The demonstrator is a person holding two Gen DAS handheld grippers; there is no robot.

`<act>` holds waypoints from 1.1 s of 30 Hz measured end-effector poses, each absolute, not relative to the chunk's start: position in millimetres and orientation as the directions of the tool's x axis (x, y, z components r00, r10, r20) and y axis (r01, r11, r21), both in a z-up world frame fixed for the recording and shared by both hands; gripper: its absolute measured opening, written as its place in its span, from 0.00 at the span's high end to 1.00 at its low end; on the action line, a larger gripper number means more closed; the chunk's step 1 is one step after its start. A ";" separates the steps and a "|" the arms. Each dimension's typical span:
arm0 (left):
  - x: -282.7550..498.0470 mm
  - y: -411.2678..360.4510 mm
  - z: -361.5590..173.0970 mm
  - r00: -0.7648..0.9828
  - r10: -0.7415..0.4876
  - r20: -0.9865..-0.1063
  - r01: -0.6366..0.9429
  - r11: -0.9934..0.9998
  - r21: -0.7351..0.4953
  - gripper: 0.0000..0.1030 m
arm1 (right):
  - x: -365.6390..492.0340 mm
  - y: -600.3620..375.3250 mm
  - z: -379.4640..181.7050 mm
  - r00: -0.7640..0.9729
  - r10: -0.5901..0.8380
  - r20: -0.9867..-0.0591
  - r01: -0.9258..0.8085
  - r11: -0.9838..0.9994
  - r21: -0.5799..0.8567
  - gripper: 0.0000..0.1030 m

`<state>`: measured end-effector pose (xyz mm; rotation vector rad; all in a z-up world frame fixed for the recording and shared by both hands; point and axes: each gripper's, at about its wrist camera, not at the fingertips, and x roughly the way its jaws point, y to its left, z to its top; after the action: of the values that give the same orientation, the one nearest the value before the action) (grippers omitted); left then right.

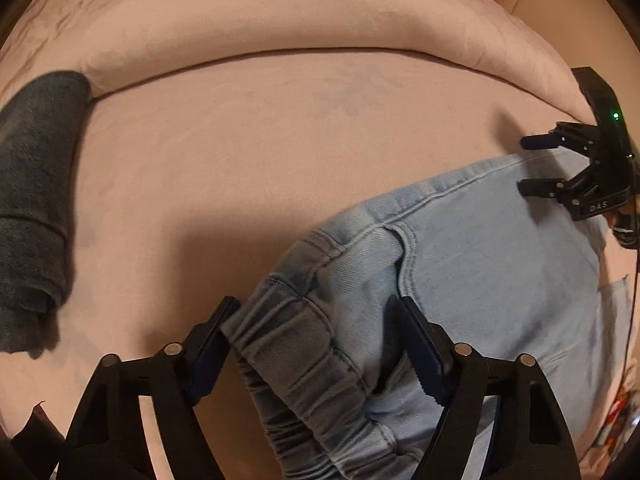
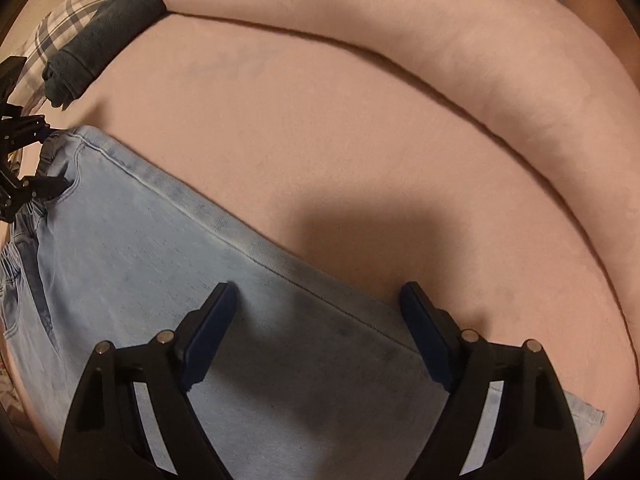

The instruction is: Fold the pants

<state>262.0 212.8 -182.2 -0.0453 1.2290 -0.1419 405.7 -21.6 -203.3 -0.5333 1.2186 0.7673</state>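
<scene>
While the pink bedcover [image 1: 280, 168] fills most of both views, its far edge bends out of sight at the fisheye rim, and the puffed roll [image 2: 500, 60] along its back fades into shadow on the right. Light-blue pants [image 2: 160, 260] lie flat on the cover, running from the waistband at the left gripper to the leg under the right one; the lower part of the cloth is cut off by the bottom of each picture, and only a corner of the hem [image 2: 592, 414] shows. A dark folded garment [image 1: 36, 200] sits well apart from the pants, at the edge of the cover, blurred in the left wrist view. Beside it a plaid cloth [image 2: 60, 40] is only partly visible.

Both grippers point steeply down at the bed. The left gripper [image 1: 316, 320] straddles the gathered elastic waistband [image 1: 288, 352], its tongs apart with the cloth between them; whether the pads press the fabric is hard to tell. The right gripper [image 2: 318, 304] hangs over the seamed edge of the leg, tongs wide apart, one finger over the denim and the other over the pink cover.
</scene>
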 end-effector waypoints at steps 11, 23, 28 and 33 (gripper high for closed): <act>254.0 234.4 -167.2 0.416 -0.147 -0.898 0.050 0.989 -0.139 0.54 | 372.8 -17.0 -188.9 0.212 0.233 -0.949 -0.834 0.549 -0.051 0.92; 252.4 248.8 -160.3 0.443 0.005 -0.897 -0.117 0.992 -0.051 0.26 | 371.4 -42.2 -180.7 0.283 0.252 -0.925 -0.773 0.631 -0.065 0.64; 232.5 206.8 -121.5 0.572 0.127 -0.810 -0.034 0.991 0.131 0.24 | 379.3 -113.9 -145.1 0.372 0.273 -0.887 -0.676 0.735 -0.057 0.53; 249.3 171.2 -101.0 0.639 0.214 -0.739 -0.087 0.974 0.207 0.24 | 393.9 -186.9 -168.7 0.397 0.072 -0.915 -0.506 0.849 -0.153 0.58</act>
<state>249.3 171.2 -101.0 0.1572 0.8620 0.1729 393.9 -186.9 -168.7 -0.4463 1.1103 0.3814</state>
